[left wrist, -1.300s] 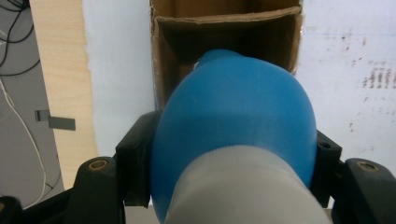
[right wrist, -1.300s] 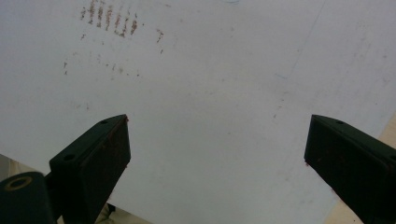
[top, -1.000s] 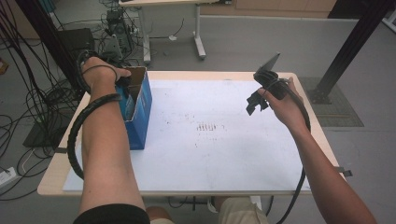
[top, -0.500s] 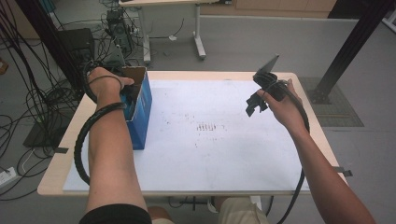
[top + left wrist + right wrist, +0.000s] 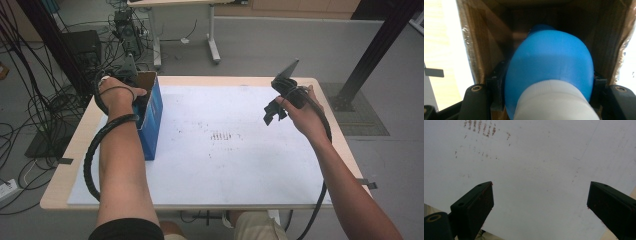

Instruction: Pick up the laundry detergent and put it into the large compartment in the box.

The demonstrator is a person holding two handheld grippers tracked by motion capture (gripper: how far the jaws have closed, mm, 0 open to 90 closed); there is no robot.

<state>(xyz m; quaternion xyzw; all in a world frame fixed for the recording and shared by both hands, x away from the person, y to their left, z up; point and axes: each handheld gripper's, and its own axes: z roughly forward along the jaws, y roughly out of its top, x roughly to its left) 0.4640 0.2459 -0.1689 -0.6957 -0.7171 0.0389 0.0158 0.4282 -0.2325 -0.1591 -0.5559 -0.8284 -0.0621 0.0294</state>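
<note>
Lower than a second ago, the left hand (image 5: 116,92) has sunk its gripper (image 5: 549,82) into the open top of the blue box (image 5: 151,122), while the right hand has stayed where it was.

Largest is the table (image 5: 320,90), covered by a white sheet (image 5: 240,180) that carries a patch of small brownish smudges near its middle; these read as marks, not letters. The blue box stands upright at the sheet's left edge, its brown cardboard inner walls showing in the left gripper view. No brand or label can be read on it.

Inside the box, a blue bottle (image 5: 551,57) with a white ribbed cap (image 5: 554,102) is pinched between the left jaws, cap toward the camera.

The right gripper (image 5: 540,202) hangs above the sheet's right part with its jaws spread wide, nothing between them.
</note>
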